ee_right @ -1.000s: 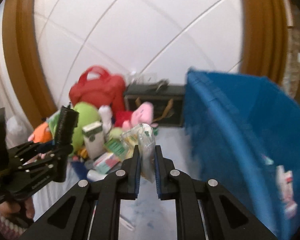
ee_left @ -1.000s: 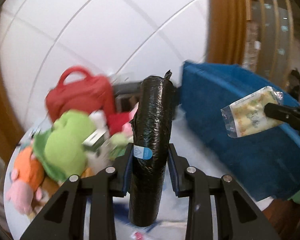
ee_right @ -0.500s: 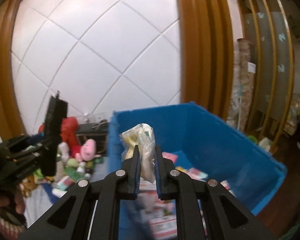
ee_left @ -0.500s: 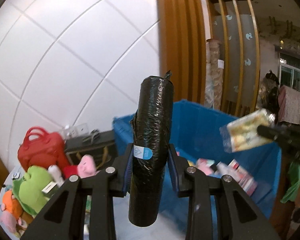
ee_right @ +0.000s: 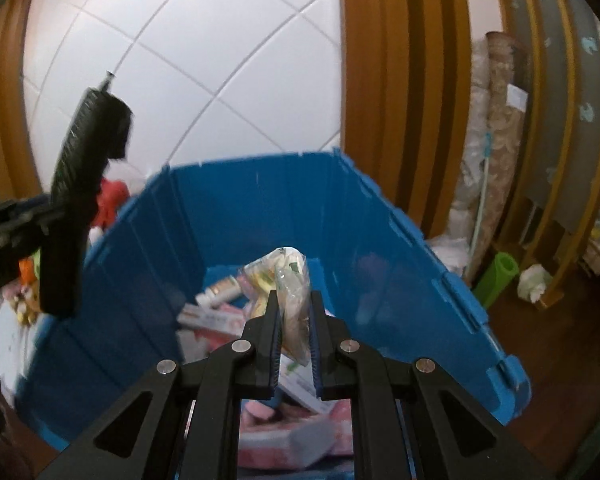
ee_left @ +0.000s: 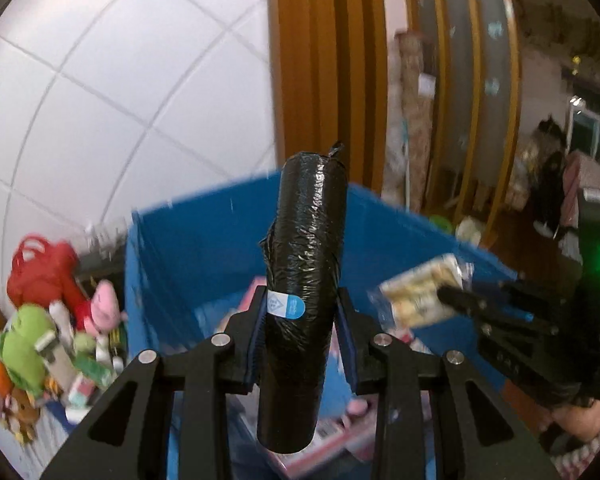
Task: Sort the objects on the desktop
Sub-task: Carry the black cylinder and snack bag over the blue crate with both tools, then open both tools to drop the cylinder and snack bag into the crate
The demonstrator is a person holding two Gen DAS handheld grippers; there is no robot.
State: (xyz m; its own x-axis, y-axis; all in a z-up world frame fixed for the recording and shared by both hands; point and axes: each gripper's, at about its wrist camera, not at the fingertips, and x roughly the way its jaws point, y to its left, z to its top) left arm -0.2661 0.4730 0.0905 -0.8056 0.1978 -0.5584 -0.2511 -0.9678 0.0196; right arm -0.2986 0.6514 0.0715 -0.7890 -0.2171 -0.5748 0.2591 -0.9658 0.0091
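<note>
My left gripper (ee_left: 302,312) is shut on a black roll of plastic bags (ee_left: 304,280) with a blue sticker, held upright over the near edge of a blue bin (ee_left: 204,248). The roll also shows at the left of the right wrist view (ee_right: 80,184). My right gripper (ee_right: 294,312) is shut on a clear snack packet (ee_right: 290,280) with yellow contents, held above the open blue bin (ee_right: 372,232). The packet (ee_left: 420,296) also shows in the left wrist view at the right gripper's tips. Several pink and white packages (ee_right: 216,316) lie inside the bin.
A pile of plush toys (ee_left: 32,344), a red bag (ee_left: 40,268) and small boxes lies on the table left of the bin. A white tiled wall (ee_right: 204,72) and wooden pillars (ee_right: 400,88) stand behind. A green roll (ee_right: 496,276) lies on the floor at right.
Both grippers have swung right from the toy pile to over the blue bin, each still holding its object. The bin's inside now shows below them.
</note>
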